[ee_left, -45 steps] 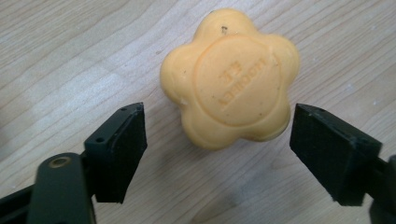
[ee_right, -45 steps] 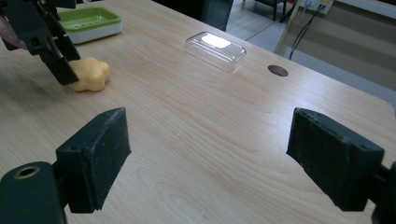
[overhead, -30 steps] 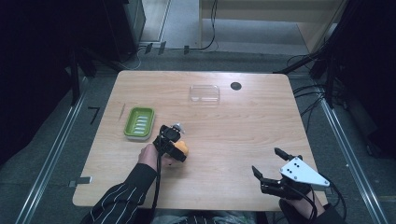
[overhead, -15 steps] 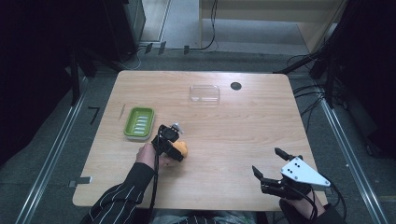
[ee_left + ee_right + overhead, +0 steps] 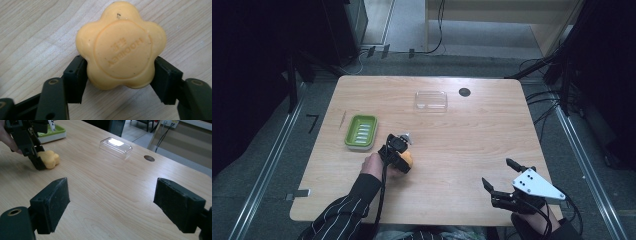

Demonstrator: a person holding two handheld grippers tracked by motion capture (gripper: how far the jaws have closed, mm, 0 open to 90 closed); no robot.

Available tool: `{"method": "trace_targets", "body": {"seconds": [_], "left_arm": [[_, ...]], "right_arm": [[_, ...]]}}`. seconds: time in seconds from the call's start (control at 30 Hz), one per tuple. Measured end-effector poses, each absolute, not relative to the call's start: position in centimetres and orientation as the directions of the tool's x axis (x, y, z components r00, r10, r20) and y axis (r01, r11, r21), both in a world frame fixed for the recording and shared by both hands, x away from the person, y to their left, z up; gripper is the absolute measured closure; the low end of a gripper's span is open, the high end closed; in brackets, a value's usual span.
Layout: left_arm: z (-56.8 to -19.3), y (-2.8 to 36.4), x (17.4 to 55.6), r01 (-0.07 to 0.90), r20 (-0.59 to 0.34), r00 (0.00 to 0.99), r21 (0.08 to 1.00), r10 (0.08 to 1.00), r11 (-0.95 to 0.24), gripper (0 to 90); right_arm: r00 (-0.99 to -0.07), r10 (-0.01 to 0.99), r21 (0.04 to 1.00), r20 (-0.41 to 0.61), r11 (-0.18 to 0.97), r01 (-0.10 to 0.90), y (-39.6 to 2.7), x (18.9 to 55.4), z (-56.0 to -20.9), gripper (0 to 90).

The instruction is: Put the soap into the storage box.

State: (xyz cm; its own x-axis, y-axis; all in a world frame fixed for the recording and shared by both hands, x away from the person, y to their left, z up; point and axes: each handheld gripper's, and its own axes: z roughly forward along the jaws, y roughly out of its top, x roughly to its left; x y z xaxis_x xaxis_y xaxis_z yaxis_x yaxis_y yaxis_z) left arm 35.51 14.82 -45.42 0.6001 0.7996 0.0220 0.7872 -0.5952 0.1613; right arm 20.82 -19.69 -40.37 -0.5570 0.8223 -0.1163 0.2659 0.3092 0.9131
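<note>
Left gripper view, left gripper (image 5: 120,72) clamping yellow soap (image 5: 121,46), embossed lettering unreadable, right gripper (image 5: 120,202) apart.

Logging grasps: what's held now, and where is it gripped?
The left gripper clamps the orange soap by two opposite side lobes; the right gripper holds nothing.

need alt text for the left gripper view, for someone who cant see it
A flower-shaped orange soap with an embossed round stamp sits clamped between the left gripper's two black fingers, seen close up. Beneath it is the pale wooden table.
</note>
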Motion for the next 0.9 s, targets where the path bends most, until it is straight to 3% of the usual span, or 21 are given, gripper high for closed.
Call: {"method": "trace_targets", "body": {"seconds": [0.9], "left_arm": [[-44.3, 16.5, 34.5, 0.750, 0.014, 0.637, 0.221, 0.771, -0.624, 39.5]], "right_arm": [[-0.557, 0.823, 0.915, -0.111, 0.304, 0.266, -19.7, 20.9, -40.4, 13.4]]}}
